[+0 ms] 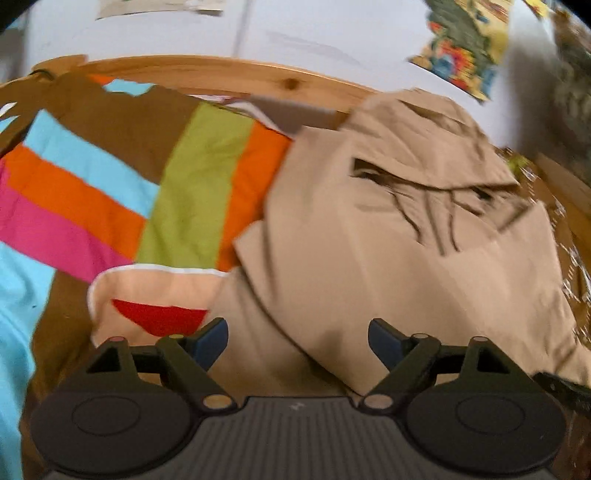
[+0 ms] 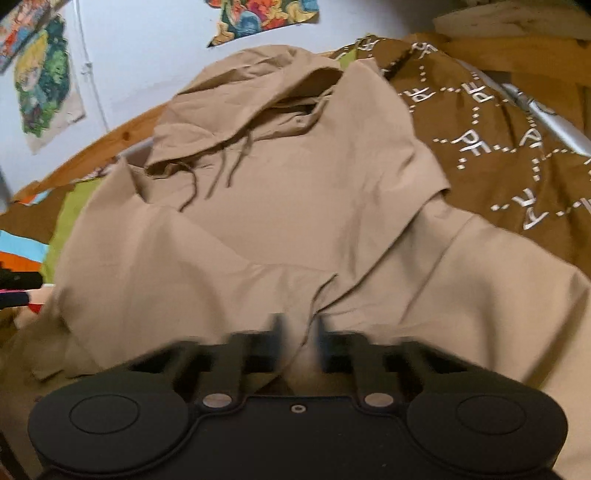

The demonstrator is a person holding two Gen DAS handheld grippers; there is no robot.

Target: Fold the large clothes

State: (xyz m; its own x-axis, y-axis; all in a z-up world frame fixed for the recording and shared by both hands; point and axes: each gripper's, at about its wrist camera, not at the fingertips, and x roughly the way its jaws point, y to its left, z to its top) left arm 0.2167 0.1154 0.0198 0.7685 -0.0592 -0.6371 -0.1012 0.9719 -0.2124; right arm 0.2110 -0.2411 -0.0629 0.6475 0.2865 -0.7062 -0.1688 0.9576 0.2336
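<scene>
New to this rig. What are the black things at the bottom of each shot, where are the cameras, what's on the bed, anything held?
No robot arm here: a person carries a two-finger gripper in each hand, each with a fisheye camera looking along its fingers. The left wrist view shows the left gripper, fingers wide apart over cloth, holding nothing. The right wrist view shows the right gripper, blurred, fingers close together with a fold of the beige hooded jacket between them; a firm grip cannot be confirmed. The jacket lies on a striped bedspread, beside a brown lettered cloth.

Both wrist cameras look forward, low and close over the bed [image 1: 92, 192], sharing the tan hoodie [image 1: 388, 240] [image 2: 295, 192] and wall [image 1: 295, 29] [image 2: 147, 55].
</scene>
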